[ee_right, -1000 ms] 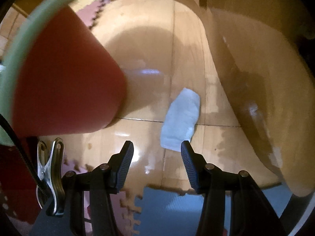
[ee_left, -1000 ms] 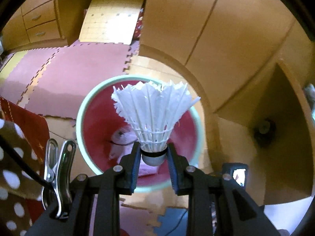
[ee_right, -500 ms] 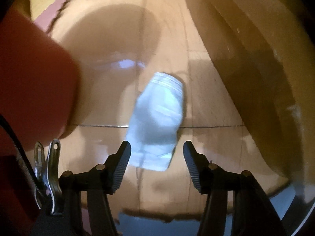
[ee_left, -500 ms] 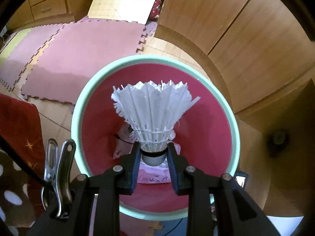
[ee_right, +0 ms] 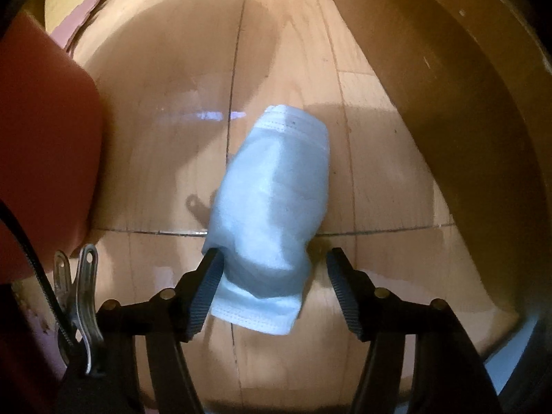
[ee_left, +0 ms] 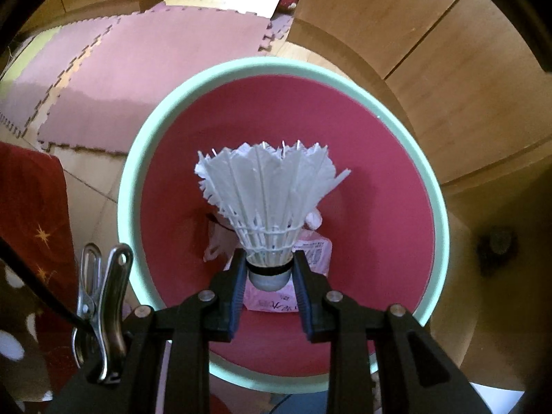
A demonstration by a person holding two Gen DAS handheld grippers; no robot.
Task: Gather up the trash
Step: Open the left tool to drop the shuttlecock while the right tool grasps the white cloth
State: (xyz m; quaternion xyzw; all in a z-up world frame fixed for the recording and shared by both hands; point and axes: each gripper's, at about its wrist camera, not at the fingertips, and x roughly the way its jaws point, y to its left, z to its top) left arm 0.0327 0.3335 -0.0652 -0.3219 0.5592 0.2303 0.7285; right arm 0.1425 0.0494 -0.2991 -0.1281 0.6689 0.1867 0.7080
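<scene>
The left tongs hold a shuttlecock above the bin. The right tongs, just opened wide, straddle a face mask below them. Closing too high could pinch only a fold and drop it.

White shuttlecock — red, mint-rimmed bin
</scene>
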